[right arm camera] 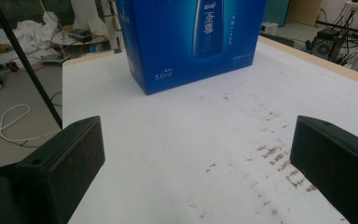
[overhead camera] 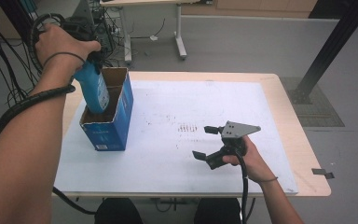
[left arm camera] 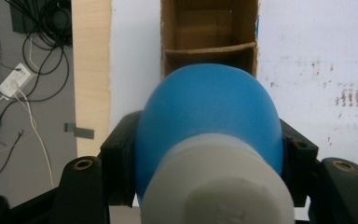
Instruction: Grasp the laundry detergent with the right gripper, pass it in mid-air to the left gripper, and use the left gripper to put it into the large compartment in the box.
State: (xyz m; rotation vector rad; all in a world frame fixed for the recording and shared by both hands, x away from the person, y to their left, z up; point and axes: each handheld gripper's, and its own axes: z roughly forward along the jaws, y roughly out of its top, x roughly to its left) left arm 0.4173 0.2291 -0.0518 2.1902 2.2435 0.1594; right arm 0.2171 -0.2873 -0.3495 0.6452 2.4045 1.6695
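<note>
A blue bottle [overhead camera: 93, 91] with a white cap end [left arm camera: 219, 186] hangs tilted, its lower end inside the open top of a blue cardboard box [overhead camera: 114, 123]. My left gripper [overhead camera: 94, 63] is shut on the bottle near its cap, a black pad pressed on each side of the bottle [left arm camera: 209, 112]. Beyond the bottle the box [left arm camera: 209, 42] shows a brown inside with a cardboard divider. My right gripper [overhead camera: 204, 142] rests on the white sheet at centre right, open, with nothing between its jaws. From the right gripper [right arm camera: 196, 163], the box's printed side [right arm camera: 191, 42] stands ahead.
The white sheet [overhead camera: 177, 102] covers most of the wooden table [overhead camera: 307, 154] and has brown stains [overhead camera: 188, 128] near its middle. Cables [left arm camera: 23, 84] and a power strip lie on the floor to the left. A desk's legs and a black post stand beyond the table.
</note>
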